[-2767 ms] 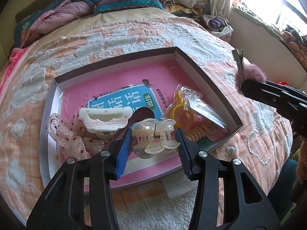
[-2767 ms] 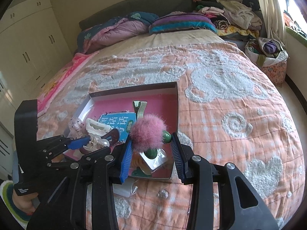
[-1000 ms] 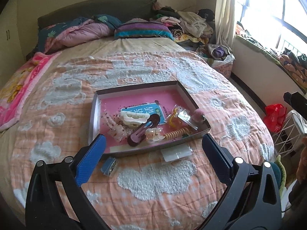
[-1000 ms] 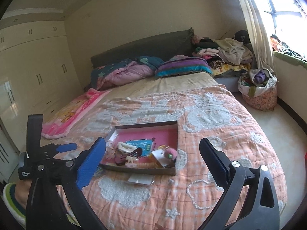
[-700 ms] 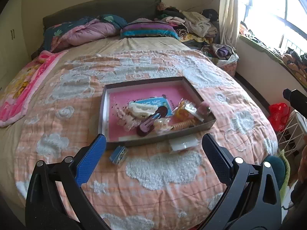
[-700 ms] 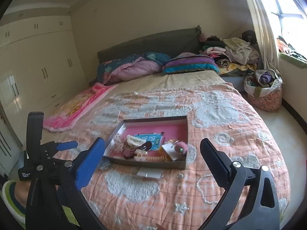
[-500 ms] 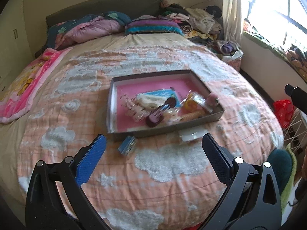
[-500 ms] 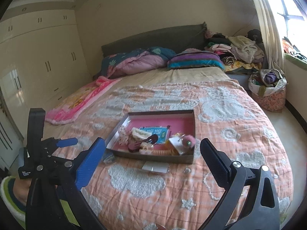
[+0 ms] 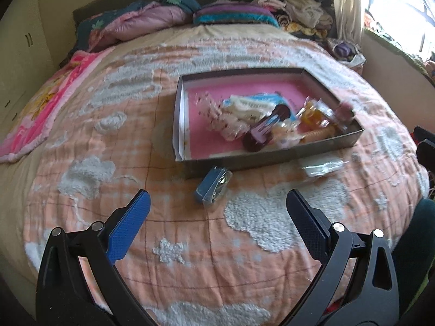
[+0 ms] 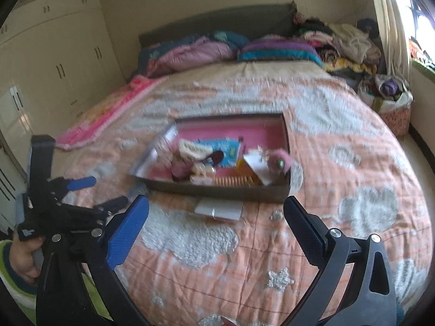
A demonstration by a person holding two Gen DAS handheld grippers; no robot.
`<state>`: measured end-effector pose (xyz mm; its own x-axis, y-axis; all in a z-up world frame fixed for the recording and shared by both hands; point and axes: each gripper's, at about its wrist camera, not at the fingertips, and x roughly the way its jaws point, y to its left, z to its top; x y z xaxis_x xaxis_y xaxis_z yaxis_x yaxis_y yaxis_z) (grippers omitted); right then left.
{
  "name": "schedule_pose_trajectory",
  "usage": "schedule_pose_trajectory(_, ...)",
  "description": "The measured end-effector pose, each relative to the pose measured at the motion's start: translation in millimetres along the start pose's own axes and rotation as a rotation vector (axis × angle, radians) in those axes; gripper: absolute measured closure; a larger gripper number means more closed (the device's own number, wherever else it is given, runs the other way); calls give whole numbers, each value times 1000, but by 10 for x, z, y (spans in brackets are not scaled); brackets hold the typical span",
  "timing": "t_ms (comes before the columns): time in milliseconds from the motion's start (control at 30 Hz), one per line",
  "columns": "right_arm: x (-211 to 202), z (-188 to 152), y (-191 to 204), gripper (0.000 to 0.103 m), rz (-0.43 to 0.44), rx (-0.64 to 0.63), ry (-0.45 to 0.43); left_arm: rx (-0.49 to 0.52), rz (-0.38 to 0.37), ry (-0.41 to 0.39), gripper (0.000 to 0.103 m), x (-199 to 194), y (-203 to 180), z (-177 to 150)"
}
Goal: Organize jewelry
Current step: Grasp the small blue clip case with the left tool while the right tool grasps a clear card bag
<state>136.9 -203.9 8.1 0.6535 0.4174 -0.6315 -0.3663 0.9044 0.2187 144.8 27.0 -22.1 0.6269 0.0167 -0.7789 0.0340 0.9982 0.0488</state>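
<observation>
1. Where the peach quilt point(image 9: 190, 244) covers the bed, a shallow grey box point(image 9: 272, 160) with a pink floor sits near the middle, and the hair accessories lie heaped in its near half.
2. Inside the box, a cream claw clip point(image 9: 250, 107) lies toward the back over a blue-printed card point(image 10: 223, 146); a dark purple hair clip point(image 9: 261, 133) lies in front of it, with a pale spotted bow point(image 9: 214, 114) to its left.
3. A coiled peach hair tie point(image 9: 318, 135) lies along the front wall, yellow pieces in a clear packet point(image 9: 312, 114) sit behind it, and a pink pom-pom clip point(image 10: 278, 160) rests in the right corner.
4. Outside the box, a small blue packet point(image 9: 213, 187) lies on the quilt just beside the front wall, and a clear plastic bag point(image 9: 320, 164) lies near the front right corner.
5. The left gripper point(image 9: 217, 203) hovers above the quilt, well apart from the box and pointed toward the blue packet; its jaws are spread wide and hold nothing.
6. The right gripper point(image 10: 216, 203) hovers likewise, aimed at the box's front wall, its jaws spread wide and empty.
7. In the right wrist view, a hand point(image 10: 23, 258) in a green-striped sleeve grips the left gripper's handle at the lower left.
8. Both views are blurred, so finer detail of the accessories cannot be told.
</observation>
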Motion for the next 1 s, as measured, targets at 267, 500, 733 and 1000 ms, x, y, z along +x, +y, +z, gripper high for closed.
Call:
schedule_pose_trajectory(267, 794, -246, -78, 4, -93, -23, 157, -24, -41, 87, 9, 474, 140, 34)
schedule_pose_trajectory(500, 1263, -308, 99, 4, -83, -34, 220, -64, -81, 126, 10, 687, 224, 57)
schedule_pose_trajectory(733, 1434, -288, 61, 17, -100, 15, 204, -32, -87, 154, 72, 807, 155, 29)
schedule_pose_trajectory(1000, 897, -238, -41, 19, -5, 38, 150, -35, -158, 48, 73, 292, 128, 30)
